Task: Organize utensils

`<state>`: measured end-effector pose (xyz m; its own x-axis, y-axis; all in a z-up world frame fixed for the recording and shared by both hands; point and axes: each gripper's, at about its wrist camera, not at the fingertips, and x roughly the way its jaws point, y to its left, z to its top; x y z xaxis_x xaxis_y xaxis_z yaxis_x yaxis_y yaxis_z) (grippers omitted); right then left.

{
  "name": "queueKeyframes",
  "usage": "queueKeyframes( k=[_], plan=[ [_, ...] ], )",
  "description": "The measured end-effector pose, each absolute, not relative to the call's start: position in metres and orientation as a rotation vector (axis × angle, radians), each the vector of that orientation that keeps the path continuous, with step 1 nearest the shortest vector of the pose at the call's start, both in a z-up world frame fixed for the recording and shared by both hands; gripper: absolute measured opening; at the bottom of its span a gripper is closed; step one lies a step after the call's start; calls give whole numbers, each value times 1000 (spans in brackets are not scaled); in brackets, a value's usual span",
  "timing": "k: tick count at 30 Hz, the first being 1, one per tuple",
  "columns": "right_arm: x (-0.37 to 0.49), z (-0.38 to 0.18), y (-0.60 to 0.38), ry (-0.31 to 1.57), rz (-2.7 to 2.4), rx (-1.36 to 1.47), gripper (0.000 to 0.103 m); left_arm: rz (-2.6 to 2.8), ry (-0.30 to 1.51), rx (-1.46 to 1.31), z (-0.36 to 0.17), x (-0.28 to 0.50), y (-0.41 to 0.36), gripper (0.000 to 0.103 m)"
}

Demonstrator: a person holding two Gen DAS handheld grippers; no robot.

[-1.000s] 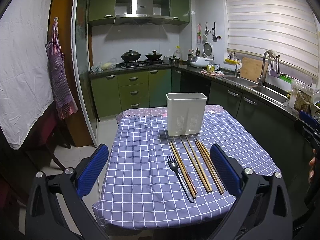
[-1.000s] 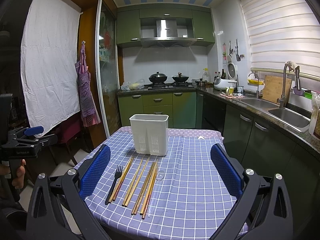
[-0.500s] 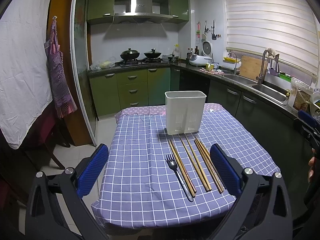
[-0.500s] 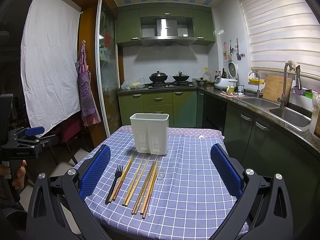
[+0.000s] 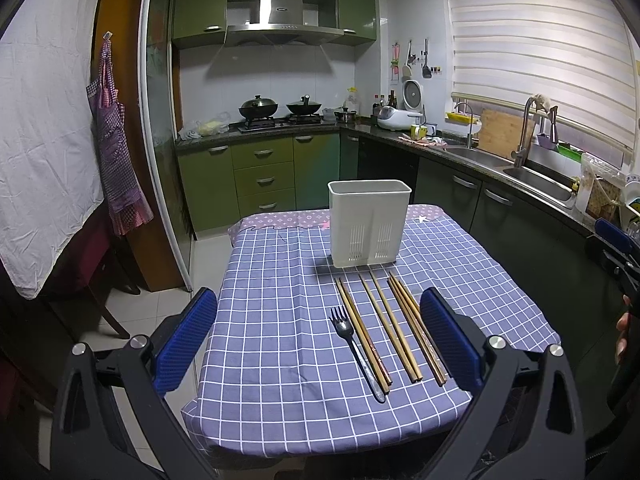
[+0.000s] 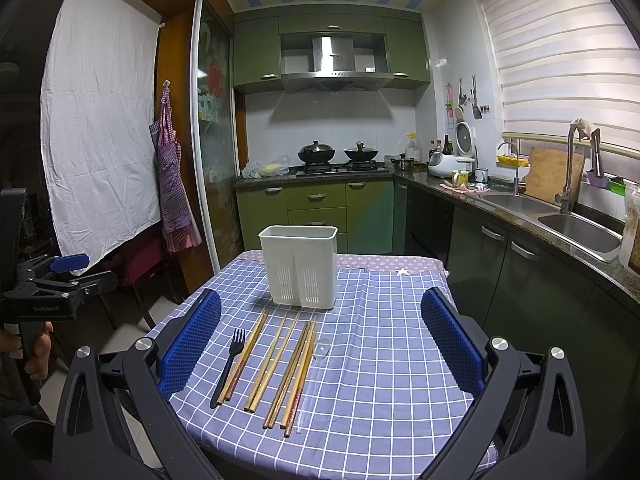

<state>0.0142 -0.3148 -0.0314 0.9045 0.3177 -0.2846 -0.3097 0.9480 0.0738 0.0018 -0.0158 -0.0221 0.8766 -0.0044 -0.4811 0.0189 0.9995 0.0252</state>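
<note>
A green kitchen under indoor light.
Green cabinets (image 6: 316, 200) lined two walls; a steel hood (image 6: 334, 64) hung above the stove, striped blinds (image 6: 560, 60) covered the window, and a white sheet (image 6: 100, 120) draped left.

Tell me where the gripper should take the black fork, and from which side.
Grip the black fork on its slim handle, coming from above, fingers across it. It lies flat on the checked tablecloth, wooden chopsticks close on its right.

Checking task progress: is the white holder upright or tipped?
Upright: the holder stands on its base on the table, open rim upward, behind the chopsticks.
</note>
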Motion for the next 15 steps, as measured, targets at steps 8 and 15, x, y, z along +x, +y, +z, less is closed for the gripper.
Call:
queueKeyframes(
  k=[8,15],
  plan=[
    [14,-31,-315,299,324,27,99,-12,503,28,-19,6,-10,97],
    [15,-32,-314,301,324,28,99,-13,503,29,-19,6,-11,97]
  ],
)
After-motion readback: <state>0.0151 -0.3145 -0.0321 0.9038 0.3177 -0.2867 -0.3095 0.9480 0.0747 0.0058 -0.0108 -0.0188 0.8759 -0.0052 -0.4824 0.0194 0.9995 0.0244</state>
